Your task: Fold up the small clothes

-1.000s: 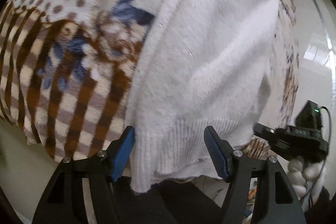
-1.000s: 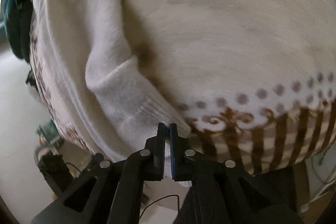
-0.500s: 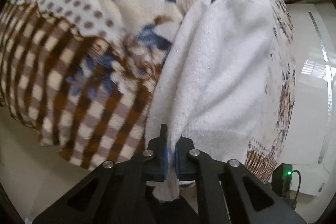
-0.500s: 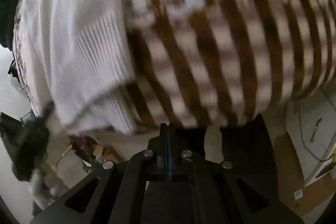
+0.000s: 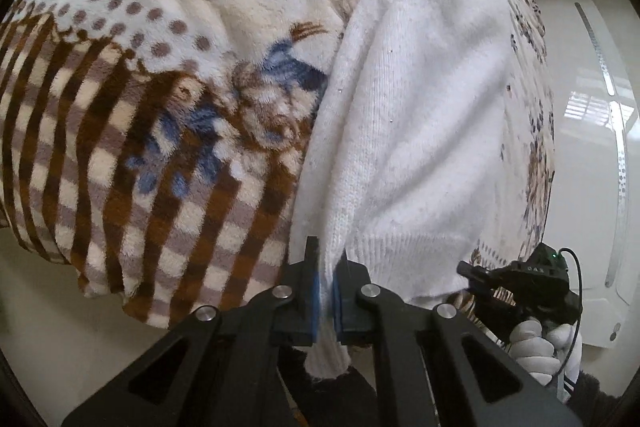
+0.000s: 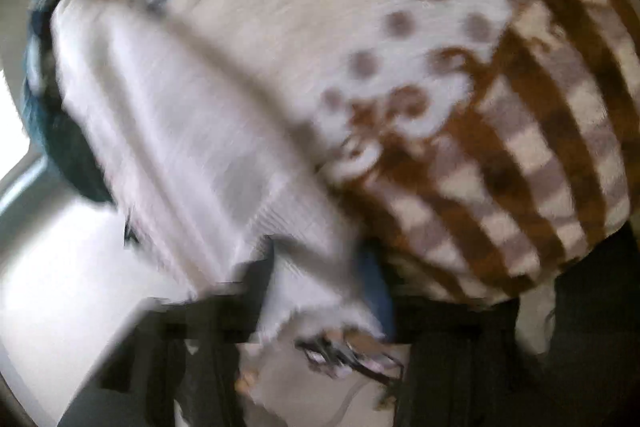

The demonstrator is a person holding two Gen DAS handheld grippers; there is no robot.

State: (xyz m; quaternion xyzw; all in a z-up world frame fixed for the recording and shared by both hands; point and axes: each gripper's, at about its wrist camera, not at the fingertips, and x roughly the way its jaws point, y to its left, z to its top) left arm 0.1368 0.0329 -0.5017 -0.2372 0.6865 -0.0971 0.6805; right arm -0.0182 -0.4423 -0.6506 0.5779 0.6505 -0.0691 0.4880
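A white knit sweater (image 5: 424,131) lies on a plush blanket (image 5: 160,107) with brown checks, dots and blue flowers. My left gripper (image 5: 326,291) is shut on the sweater's lower left hem corner, with a bit of hem hanging below the pads. In the left wrist view the right gripper (image 5: 472,273) is a black device in a white-gloved hand at the sweater's lower right corner. The right wrist view is heavily blurred: the sweater's ribbed hem (image 6: 304,267) lies between the spread fingers of my right gripper (image 6: 320,291), which looks open.
The blanket (image 6: 520,147) hangs over the front edge of the surface. A dark teal garment (image 6: 60,131) lies beyond the sweater's far side. A white glossy floor (image 5: 592,147) is to the right.
My left gripper stays shut on the hem corner and has pulled back slightly. My right gripper, shut half a second ago, has opened and swung back to the sweater's hem.
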